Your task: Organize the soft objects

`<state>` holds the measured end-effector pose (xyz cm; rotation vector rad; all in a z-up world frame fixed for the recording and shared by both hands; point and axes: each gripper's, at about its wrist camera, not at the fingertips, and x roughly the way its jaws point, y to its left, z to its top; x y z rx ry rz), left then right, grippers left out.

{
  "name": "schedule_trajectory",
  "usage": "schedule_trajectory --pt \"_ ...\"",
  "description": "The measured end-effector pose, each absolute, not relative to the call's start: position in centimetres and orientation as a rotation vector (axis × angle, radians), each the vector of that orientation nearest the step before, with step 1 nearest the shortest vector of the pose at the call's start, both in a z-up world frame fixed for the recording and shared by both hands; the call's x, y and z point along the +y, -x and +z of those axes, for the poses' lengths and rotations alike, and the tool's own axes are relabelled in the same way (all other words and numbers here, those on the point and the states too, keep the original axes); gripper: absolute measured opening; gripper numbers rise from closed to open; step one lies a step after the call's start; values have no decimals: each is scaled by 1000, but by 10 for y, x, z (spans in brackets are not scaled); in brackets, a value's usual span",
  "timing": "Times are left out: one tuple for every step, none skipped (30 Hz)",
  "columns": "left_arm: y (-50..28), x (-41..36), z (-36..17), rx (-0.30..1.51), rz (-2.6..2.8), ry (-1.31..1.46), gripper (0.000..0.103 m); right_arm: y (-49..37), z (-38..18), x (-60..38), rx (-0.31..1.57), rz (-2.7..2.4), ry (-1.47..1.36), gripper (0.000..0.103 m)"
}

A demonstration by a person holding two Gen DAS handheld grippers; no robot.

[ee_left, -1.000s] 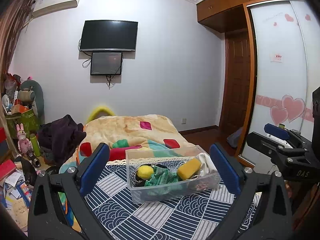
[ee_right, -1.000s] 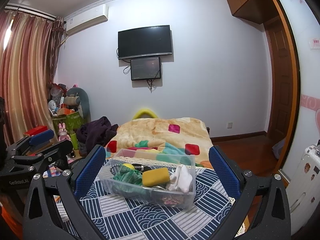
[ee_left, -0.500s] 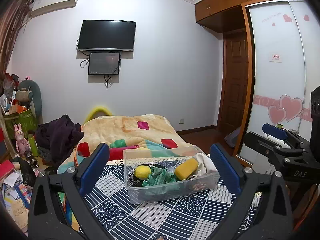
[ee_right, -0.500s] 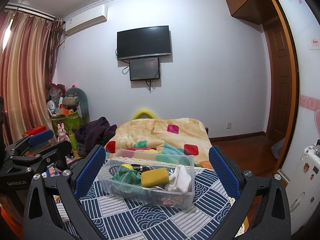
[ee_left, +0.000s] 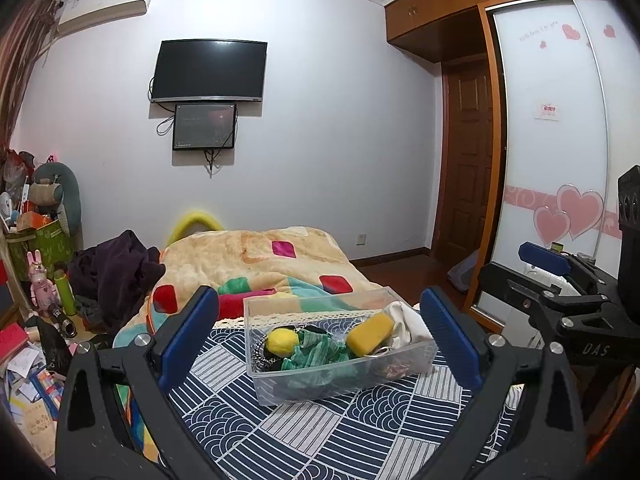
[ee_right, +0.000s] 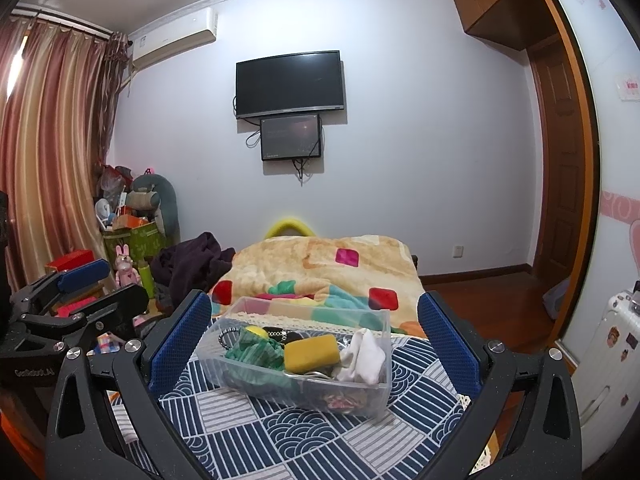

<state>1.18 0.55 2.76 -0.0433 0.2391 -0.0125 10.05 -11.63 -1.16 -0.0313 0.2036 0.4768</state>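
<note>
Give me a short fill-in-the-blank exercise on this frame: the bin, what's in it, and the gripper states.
1. The clear bin stands on a ____-and-white patterned cloth.
2. The sponge in the bin is ____.
3. In the right wrist view, the white cloth lies to the ____ of the sponge.
4. Both the left gripper and the right gripper are ____ and hold nothing.

Missing words: blue; yellow; right; open

Clear plastic bin held yellow sponge, green striped cloth, white sock, yellow ball; tablecloth navy and white, wave and stripe patches; blanket peach with red, pink, green blocks; gripper pads blue
</note>
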Motion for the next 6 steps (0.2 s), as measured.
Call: schedule_trajectory --pt "-12 6 28 239 -11 44 102 -101 -12 -116 202 478 33 103" --pt "-12 6 28 239 -14 44 102 -100 -12 -116 201 478 35 103" --pt "-12 6 28 240 -15 46 102 -100 -12 -115 199 478 36 103" --pt "-12 6 27 241 -16 48 102 -100 -12 -116 201 477 35 103" --pt "-12 6 27 243 -17 51 102 -100 -12 -116 201 477 34 103" --pt "-12 6 27 244 -16 54 102 -100 -12 -116 201 478 32 103"
